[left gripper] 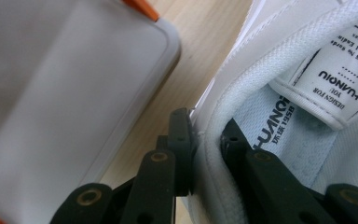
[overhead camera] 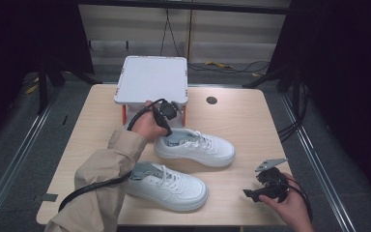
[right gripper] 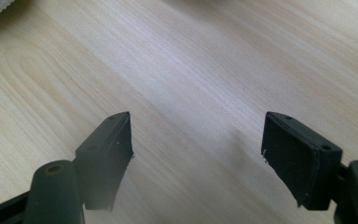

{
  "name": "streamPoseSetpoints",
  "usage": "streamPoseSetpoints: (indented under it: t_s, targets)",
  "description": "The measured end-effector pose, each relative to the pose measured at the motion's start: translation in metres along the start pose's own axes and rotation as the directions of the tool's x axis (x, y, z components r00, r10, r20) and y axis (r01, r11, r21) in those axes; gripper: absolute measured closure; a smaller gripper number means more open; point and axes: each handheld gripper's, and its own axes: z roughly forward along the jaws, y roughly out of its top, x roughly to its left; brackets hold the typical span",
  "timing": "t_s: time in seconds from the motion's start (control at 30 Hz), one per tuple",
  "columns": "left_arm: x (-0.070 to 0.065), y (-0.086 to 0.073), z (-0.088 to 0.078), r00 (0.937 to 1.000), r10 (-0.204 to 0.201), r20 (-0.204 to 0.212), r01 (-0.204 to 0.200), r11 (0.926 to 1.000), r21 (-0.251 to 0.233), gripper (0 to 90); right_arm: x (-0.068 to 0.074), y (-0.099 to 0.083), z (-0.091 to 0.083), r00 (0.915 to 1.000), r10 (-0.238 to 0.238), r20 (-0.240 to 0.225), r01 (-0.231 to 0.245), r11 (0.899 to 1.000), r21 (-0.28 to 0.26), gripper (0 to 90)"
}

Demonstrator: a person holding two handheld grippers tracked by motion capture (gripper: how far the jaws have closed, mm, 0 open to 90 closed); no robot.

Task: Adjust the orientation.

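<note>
the left gripper [overhead camera: 166, 112] is seen from above at the heel of the far shoe [overhead camera: 195, 146], just in front of the white stand [overhead camera: 152, 79]. its grip is made plain in the left gripper view: the jaws are clamped on the heel collar [left gripper: 210, 154], one jaw outside and one inside the shoe [left gripper: 279, 116], beside a tongue label [left gripper: 328, 79] printed "huanoiu". a corner of the stand [left gripper: 65, 88] with an orange leg [left gripper: 142, 9] is shown there too, just beside the shoe.

the near shoe [overhead camera: 166, 183] lies in front of the far one, toe to the right, partly covered by a beige sleeve [overhead camera: 101, 183].

the right gripper [overhead camera: 258, 193] is held right of the near shoe, well apart from it. in the right gripper view its jaws are spread wide over bare wood [right gripper: 182, 70], with nothing between them.

the table [overhead camera: 236, 116] is pale wood with a round grommet [overhead camera: 211, 100]; grey floor [overhead camera: 319, 159], cables [overhead camera: 232, 66] and dark curtains [overhead camera: 348, 58] are seen around it.
</note>
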Motion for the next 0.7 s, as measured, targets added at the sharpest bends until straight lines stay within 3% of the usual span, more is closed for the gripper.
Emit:
streamPoseSetpoints:
  t_s: [0.3, 0.5, 0.7]
  targets:
    - [0.019, -0.016, -0.018, 0.9992, -0.037, -0.014, 0.037, 0.9992, -0.016, 79.0, 0.0, 0.0, 0.0, 1.0, -0.005, -0.002, 0.005, 1.0, -0.005, 24.6]
    - [0.034, -0.037, -0.027, 0.9964, -0.074, -0.041, 0.074, 0.9972, -0.003, 79.0, 0.002, 0.001, 0.0, 1.0, -0.01, 0.0, 0.01, 1.0, -0.004, 24.7]
    - [0.047, -0.056, -0.019, 0.9948, -0.077, -0.067, 0.08, 0.9962, 0.035, 78.2, 0.003, 0.002, 0.002, 0.9999, -0.016, -0.002, 0.016, 1.0, 0.002, 24.6]
